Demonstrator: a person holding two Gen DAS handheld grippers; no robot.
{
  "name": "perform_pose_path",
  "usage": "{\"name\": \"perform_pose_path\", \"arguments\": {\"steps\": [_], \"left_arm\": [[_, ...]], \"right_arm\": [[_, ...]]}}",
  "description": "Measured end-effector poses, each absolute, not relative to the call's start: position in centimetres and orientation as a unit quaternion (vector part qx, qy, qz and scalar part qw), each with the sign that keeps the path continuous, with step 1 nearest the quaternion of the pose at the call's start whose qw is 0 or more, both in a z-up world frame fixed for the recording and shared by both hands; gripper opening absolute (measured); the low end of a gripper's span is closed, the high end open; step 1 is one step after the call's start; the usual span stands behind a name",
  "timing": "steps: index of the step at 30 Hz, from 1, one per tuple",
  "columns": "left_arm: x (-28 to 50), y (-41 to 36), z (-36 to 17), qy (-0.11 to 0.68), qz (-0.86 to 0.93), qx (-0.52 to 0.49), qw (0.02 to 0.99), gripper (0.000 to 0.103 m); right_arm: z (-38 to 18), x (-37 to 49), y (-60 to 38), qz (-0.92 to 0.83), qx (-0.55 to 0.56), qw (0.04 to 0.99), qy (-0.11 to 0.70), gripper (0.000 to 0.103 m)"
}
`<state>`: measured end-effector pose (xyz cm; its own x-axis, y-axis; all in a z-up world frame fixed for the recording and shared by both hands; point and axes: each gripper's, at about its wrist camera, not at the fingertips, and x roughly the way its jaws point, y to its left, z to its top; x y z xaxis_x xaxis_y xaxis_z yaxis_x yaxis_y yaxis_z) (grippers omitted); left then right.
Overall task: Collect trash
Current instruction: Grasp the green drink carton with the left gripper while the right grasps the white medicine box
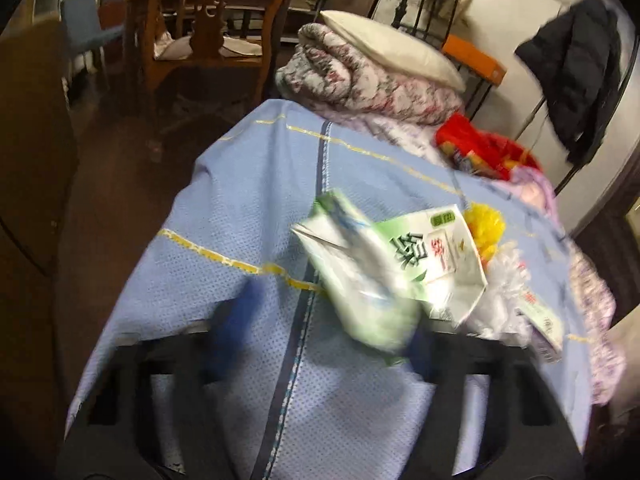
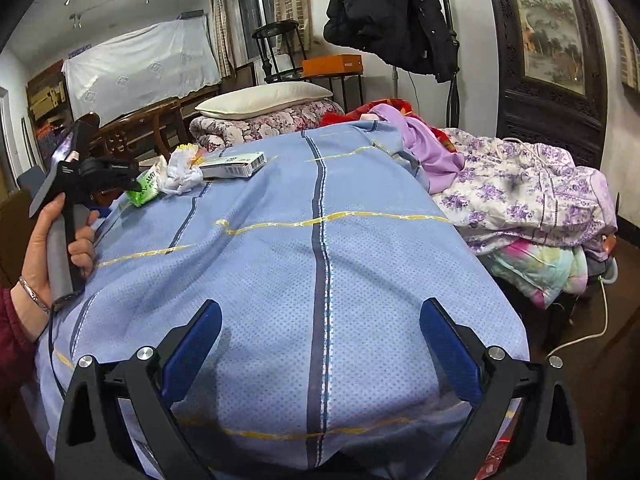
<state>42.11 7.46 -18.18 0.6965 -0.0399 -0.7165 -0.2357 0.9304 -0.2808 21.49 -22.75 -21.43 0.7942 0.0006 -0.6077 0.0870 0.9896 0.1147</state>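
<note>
The right hand-held gripper [image 2: 320, 356] is seen at the bottom of its frame, jaws spread wide and empty above the blue bedspread [image 2: 280, 264]. At the left of that frame the left hand-held gripper [image 2: 134, 188] is seen at a green wrapper [image 2: 146, 194]; whether it is gripped cannot be told, the left view being blurred. A crumpled white tissue [image 2: 182, 176] and flat carton [image 2: 234, 165] lie just beside. All are judged light and crushable, best pinched at a raised edge.
</note>
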Motion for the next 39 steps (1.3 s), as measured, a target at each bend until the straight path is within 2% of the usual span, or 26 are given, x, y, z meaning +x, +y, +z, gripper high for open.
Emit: {"name": "perform_pose_path", "arguments": {"steps": [1,2,4,12,19,21,24,26,30,32,34,39], "left_arm": [[42.0,7.6,-18.1,0.38,0.05,-0.184,0.905,0.026],[41.8,7.8,-18.0,0.373,0.045,-0.19,0.907,0.019],[41.3,7.8,-17.7,0.363,0.035,-0.196,0.91,0.015],[35.8,7.8,-17.4,0.376,-0.002,-0.164,0.912,0.014],[36.4,8.1,-18.4,0.407,0.003,-0.166,0.898,0.016],[36.2,8.2,-18.4,0.406,-0.006,-0.173,0.898,0.02],[36.1,8.7,-18.5,0.405,-0.013,-0.189,0.895,0.033],[36.0,9.1,-18.5,0.398,-0.017,-0.204,0.894,0.048],[35.9,9.1,-18.3,0.394,0.002,-0.199,0.898,0.06],[35.6,8.8,-18.0,0.388,0.026,-0.185,0.903,0.075],[35.5,8.8,-17.8,0.381,0.036,-0.183,0.906,0.08],[35.9,9.3,-18.1,0.39,0.034,-0.199,0.898,0.081]], "right_arm": [[-21.5,21.5,-22.7,-0.023,0.066,0.945,0.32,0.098],[-21.5,21.6,-22.6,-0.024,0.064,0.945,0.32,0.098],[-21.6,21.7,-22.5,-0.025,0.057,0.945,0.321,0.098],[-21.6,21.9,-22.2,-0.032,0.04,0.942,0.331,0.098],[-20.8,22.5,-22.4,-0.003,0.061,0.936,0.346,0.098],[-19.8,23.0,-22.3,0.009,0.063,0.937,0.343,0.098],[-17.1,25.4,-21.5,0.035,0.067,0.938,0.338,0.098],[-15.9,27.3,-20.9,0.054,0.077,0.936,0.338,0.098],[-14.7,32.1,-19.2,0.076,0.082,0.925,0.362,0.098],[-14.8,34.7,-18.3,0.076,0.079,0.923,0.369,0.097],[-15.3,37.3,-17.7,0.066,0.069,0.92,0.379,0.094],[-16.9,42.1,-16.7,0.055,0.059,0.908,0.412,0.088]]}}
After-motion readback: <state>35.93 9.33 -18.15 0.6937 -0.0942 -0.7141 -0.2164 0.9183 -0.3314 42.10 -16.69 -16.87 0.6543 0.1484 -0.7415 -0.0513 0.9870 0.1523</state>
